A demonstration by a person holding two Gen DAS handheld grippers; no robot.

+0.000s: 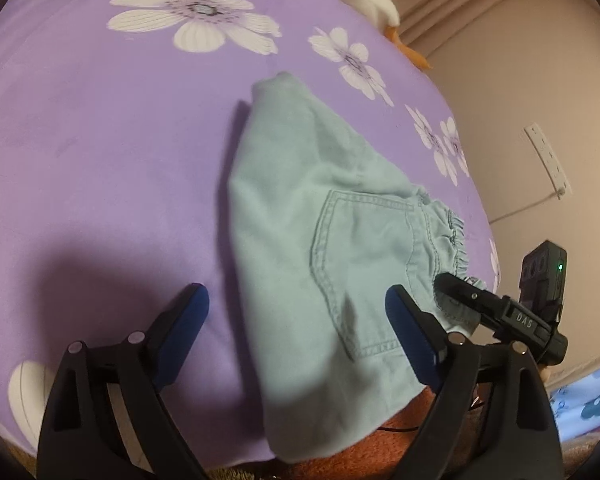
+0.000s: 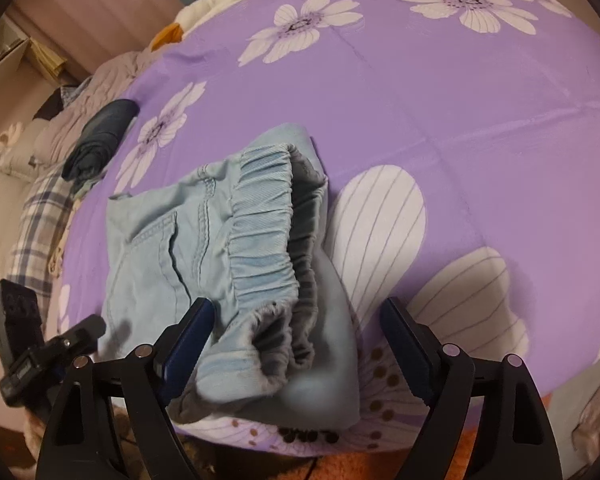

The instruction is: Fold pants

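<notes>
Apparently "DAS" on the right hand-held gripper (image 1: 456, 292) body.

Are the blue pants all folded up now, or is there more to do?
Mostly folded, it looks like. The pants lie doubled into a short bundle on the purple bedsheet, waistband stacked on top. Nothing is in hand: the left tool and the right tool both stand open, not gripping the cloth. What may be left is smoothing the rumpled waistband end, or one more fold.
</notes>
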